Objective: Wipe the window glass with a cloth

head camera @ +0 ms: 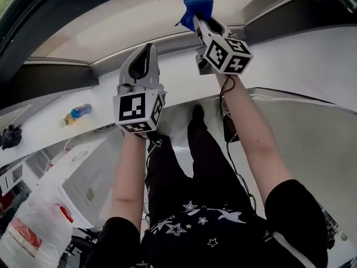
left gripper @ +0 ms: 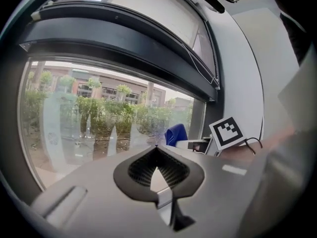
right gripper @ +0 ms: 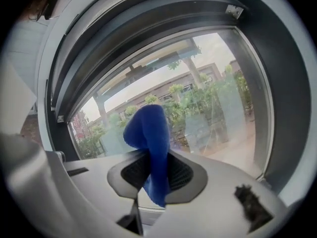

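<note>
My right gripper [head camera: 202,19] pinches the blue cloth [head camera: 198,7] between its jaws; in the right gripper view the cloth [right gripper: 148,133] stands bunched above the tips, with a tail hanging down between the pads; I hold it up to the window glass [head camera: 139,27] near the lower edge, though I cannot tell whether it touches; my left gripper [head camera: 149,48] is raised just beside it, to the left, jaws pressed together at the tips on nothing; a bottle [head camera: 77,113] lies on the white sill [head camera: 290,54], well apart toward the left end.
</note>
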Tool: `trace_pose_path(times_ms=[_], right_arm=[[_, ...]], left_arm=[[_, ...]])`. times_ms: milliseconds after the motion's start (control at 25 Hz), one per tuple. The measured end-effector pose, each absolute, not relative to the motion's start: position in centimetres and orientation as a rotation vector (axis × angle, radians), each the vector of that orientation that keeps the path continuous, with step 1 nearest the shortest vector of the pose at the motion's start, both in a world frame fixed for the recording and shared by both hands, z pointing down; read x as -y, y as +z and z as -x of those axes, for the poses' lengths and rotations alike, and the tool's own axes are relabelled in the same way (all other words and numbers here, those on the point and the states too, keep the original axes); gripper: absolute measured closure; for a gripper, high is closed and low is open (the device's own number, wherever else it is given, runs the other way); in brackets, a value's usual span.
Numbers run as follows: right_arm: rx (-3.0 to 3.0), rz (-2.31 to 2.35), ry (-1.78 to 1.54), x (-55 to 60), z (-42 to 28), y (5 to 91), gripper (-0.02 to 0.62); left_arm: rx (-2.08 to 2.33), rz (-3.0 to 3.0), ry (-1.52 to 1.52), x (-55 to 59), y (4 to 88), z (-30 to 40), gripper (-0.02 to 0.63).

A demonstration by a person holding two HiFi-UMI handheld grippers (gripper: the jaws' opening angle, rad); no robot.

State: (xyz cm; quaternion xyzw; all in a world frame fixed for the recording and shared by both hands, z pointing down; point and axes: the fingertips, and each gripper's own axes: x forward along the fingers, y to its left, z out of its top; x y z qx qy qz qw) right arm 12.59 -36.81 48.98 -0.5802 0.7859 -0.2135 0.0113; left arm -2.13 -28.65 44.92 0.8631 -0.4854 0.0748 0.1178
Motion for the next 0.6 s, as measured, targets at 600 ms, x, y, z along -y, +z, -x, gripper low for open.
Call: trace_pose_path(times_ms=[600], right_arm=[[-2.225, 2.065, -0.659, 36.7, -34.1, 49.0, 0.518]], left_arm=[[1.193, -2.637, 0.22, 30.3, 45.0, -16.5, 0.598]])
